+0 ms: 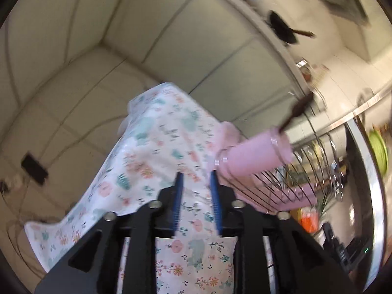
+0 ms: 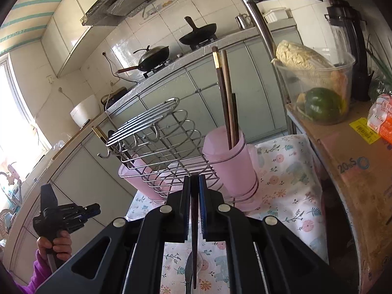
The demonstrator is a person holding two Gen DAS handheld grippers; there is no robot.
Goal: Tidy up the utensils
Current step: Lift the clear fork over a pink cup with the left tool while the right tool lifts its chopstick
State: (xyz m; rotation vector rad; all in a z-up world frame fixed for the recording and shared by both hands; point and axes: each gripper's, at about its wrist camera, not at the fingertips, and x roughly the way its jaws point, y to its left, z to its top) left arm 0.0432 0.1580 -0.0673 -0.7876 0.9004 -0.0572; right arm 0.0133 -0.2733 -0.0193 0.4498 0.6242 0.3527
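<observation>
Right gripper [image 2: 194, 183] fingers nearly closed, pinching dark slim chopstick [image 2: 194, 245], long axis along fingers; pink plastic cup in wire rack [image 2: 230, 169] just ahead, slightly right. Left gripper [image 1: 196, 183] parted, empty, farther off

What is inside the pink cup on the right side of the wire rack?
Dark chopsticks stand in the right pink cup, tops sticking out high. The frosted wall hides their lower ends and whatever else may be inside.

A wire rack [image 2: 156, 144] at frame centre carries pink cups — the right cup [image 2: 230, 166] holds three dark chopsticks [image 2: 226, 98] standing upright, leaning slightly left. Another dark chopstick [image 2: 194, 232] lies lengthwise at lower centre, above a spoon [image 2: 188, 269].
</observation>
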